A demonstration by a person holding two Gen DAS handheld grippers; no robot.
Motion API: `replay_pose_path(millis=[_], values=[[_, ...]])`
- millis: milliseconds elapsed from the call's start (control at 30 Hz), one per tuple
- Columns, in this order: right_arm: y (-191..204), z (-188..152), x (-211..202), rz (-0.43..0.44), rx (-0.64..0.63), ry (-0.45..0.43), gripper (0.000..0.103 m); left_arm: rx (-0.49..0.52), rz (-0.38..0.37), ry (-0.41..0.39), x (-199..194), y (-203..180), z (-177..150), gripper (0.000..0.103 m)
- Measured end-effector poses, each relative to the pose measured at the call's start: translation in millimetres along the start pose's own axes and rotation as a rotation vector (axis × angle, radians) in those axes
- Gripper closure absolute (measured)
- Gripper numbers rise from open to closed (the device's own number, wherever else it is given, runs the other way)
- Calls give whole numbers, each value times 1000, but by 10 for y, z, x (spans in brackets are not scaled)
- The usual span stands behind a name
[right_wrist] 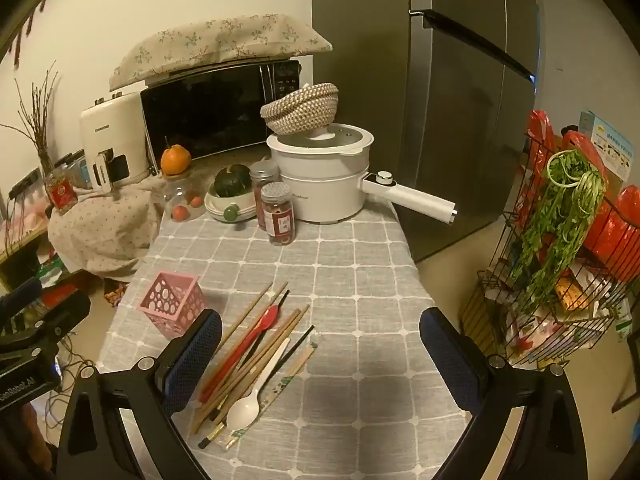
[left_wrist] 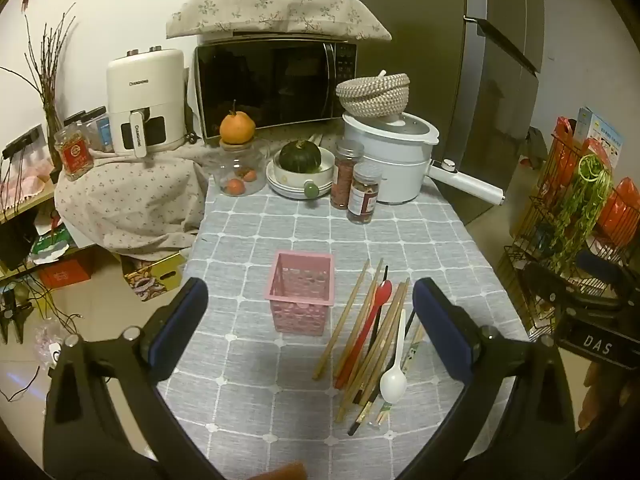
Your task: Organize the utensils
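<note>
Left wrist view, over a grey checked tablecloth [left_wrist: 248,240]: both grippers hang with jaws spread wide and nothing between them, and no utensil has yet gone into the pink perforated holder [left_wrist: 301,292]. The risk lies in the heap itself. Wooden chopsticks [left_wrist: 352,316], a red spoon [left_wrist: 370,320], a white plastic spoon [left_wrist: 394,372], black chopsticks and a paper-sleeved pair lie crossed and overlapping, so a closing grip could take two pieces at once, or flick a neighbour toward the table's near edge. The holder looks light and could tip or skid if a long stick is pushed in at a slant. Seen from the left gripper [left_wrist: 310,330], the holder stands just ahead between its fingers, the pile ahead toward its right finger. From the right gripper [right_wrist: 320,354], the pile [right_wrist: 256,360] runs beside and partly under its left finger, while the holder [right_wrist: 172,304] stands further ahead, off to the left.
</note>
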State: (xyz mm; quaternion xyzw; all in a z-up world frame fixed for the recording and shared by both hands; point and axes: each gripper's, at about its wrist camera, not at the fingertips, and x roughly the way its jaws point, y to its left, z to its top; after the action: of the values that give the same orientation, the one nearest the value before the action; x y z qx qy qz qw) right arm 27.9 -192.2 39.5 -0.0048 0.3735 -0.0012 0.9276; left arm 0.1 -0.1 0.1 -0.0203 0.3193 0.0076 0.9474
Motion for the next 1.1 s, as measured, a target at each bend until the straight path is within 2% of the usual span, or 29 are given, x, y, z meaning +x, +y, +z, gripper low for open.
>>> replay_pose_path(millis=[1100], values=[[43,13,-44,-6,-16,-21,3,-2,-4,1,15,52,-3,1]])
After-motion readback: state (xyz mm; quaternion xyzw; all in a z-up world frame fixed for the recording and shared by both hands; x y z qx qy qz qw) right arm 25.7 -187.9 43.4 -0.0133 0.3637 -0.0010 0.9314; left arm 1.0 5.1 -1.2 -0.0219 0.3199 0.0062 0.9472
